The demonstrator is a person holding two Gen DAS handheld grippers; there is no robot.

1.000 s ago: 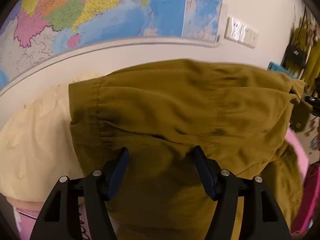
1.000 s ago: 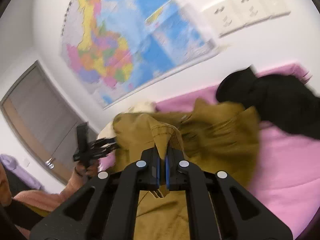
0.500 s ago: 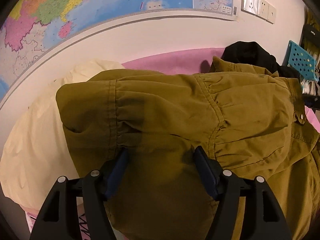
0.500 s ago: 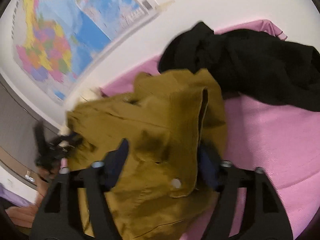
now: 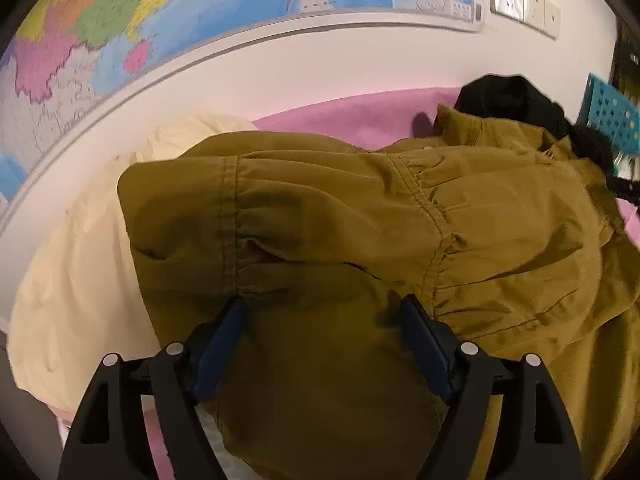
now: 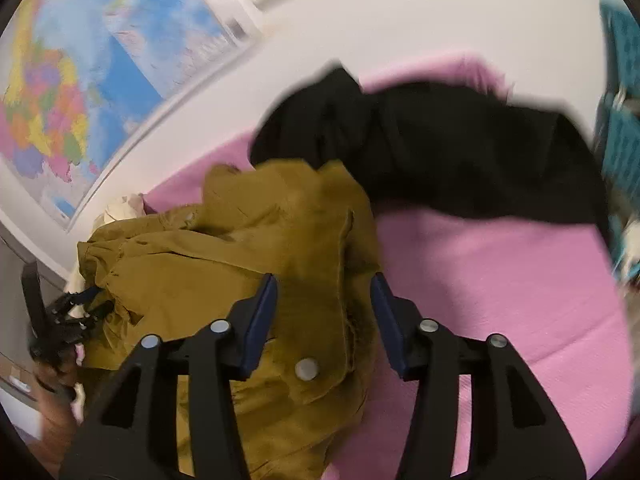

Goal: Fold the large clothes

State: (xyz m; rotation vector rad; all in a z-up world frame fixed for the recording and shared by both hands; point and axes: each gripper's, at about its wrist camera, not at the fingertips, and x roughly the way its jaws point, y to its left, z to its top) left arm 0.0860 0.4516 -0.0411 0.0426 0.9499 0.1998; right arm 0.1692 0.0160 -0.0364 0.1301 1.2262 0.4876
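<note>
An olive-green jacket (image 5: 340,220) lies crumpled across the pink bed sheet (image 5: 352,114), one end resting on a cream pillow (image 5: 80,280). My left gripper (image 5: 322,310) hovers over the pillow end, its jaws wide and still opening, with fabric lying loose between the pads. In the right wrist view the jacket (image 6: 240,248) spreads to the left, and a flap with a metal snap (image 6: 306,369) sits under my right gripper (image 6: 324,284). Its jaws are opening and the pads stand clear of the cloth. The left gripper (image 6: 76,304) shows at the jacket's far-left end.
A black garment (image 6: 440,152) lies heaped on the sheet behind the jacket, near the wall. A teal perforated basket (image 6: 624,148) stands at the right edge. A large map (image 5: 160,20) and wall sockets (image 5: 520,0) are on the wall. Bare pink sheet (image 6: 500,280) lies right of the jacket.
My right gripper was shut on a raised jacket fold; it has let go, opened and sunk. The jacket has dropped flat onto the bed. My left gripper's jaws have widened slightly.
</note>
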